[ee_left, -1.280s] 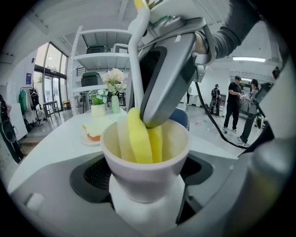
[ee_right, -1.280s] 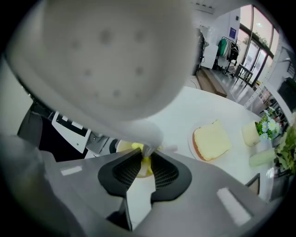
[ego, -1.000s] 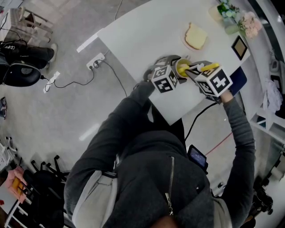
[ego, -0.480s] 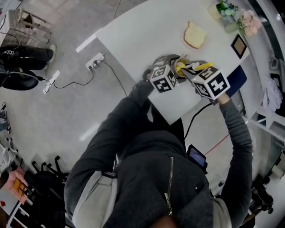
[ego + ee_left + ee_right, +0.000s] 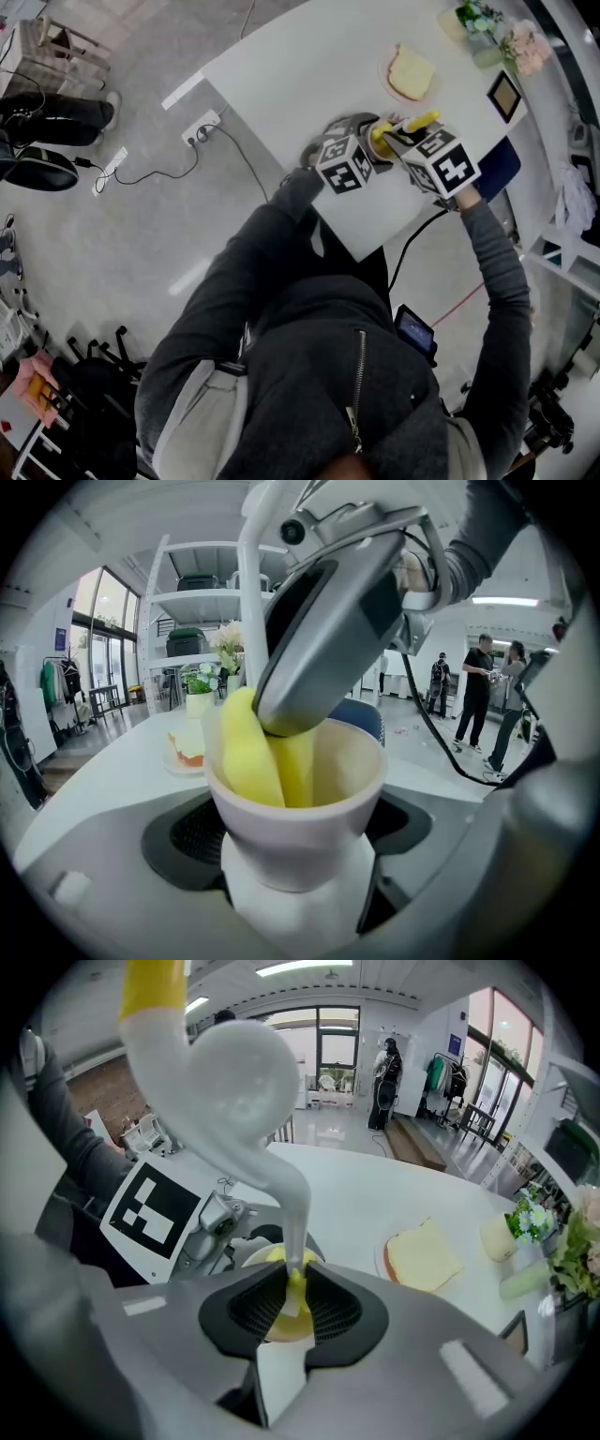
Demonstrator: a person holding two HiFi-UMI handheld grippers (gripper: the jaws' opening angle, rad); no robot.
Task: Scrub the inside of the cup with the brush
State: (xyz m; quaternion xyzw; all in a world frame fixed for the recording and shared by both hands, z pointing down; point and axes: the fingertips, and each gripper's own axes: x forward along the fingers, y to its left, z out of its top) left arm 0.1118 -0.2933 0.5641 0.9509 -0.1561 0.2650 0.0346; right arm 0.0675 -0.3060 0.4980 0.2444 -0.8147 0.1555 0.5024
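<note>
A slice of bread [image 5: 412,77] lies on the white counter [image 5: 300,66] just beyond the cup [image 5: 295,808]. Flowers [image 5: 487,28] stand at the far corner, and a power strip [image 5: 202,127] lies on the floor [image 5: 141,234] beside the counter. The left gripper [image 5: 295,878] clasps the cup's lower part from both sides, near the counter's front edge. The right gripper [image 5: 286,1302], jaws pinched narrowly on the brush [image 5: 246,1087] shaft, hangs over the cup's mouth from the right. The yellow brush head sits inside the cup. The left sleeve [image 5: 244,272] and the right sleeve [image 5: 502,281] reach forward to the counter.
</note>
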